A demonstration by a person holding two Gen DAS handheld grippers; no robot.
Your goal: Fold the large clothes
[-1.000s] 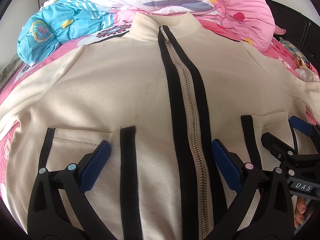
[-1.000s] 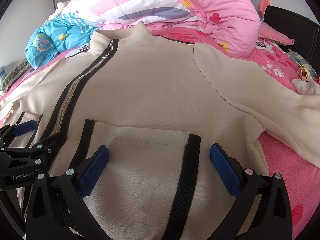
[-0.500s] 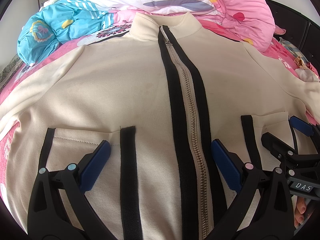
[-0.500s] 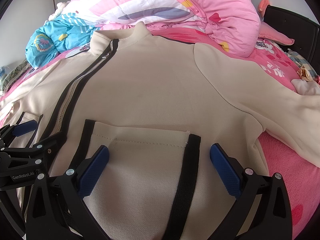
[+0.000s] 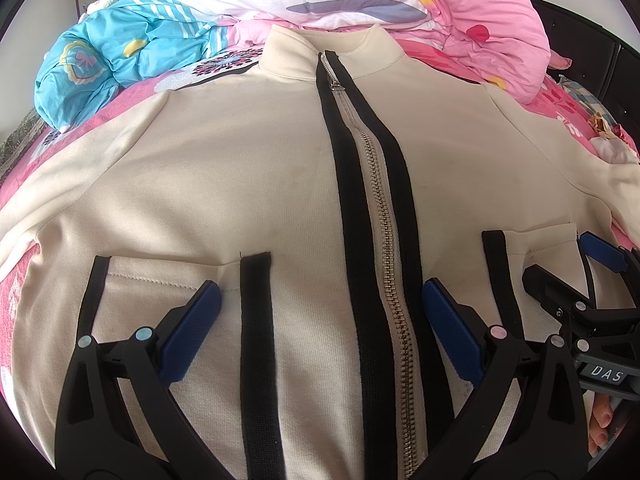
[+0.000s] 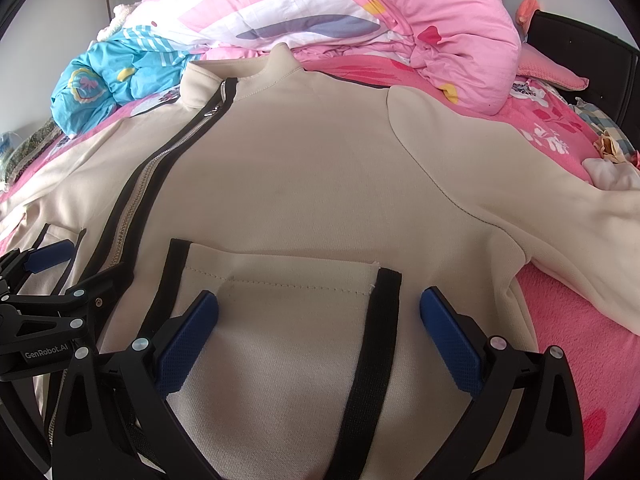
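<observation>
Both wide apart – left gripper (image 5: 318,312), right gripper (image 6: 319,312) | jacket (image 5: 248,184) hem, cuffs cut off

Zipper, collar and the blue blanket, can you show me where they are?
zipper (image 5: 390,280), left wrist view, on the metal teeth halfway down.
collar (image 5: 286,54), left wrist view, on its left flap.
blue blanket (image 6: 94,88), right wrist view, on its bunched middle.

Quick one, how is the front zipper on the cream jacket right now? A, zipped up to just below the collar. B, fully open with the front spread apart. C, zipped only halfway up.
A: the zipper runs closed up the jacket, its pull sitting just below the collar.
</observation>
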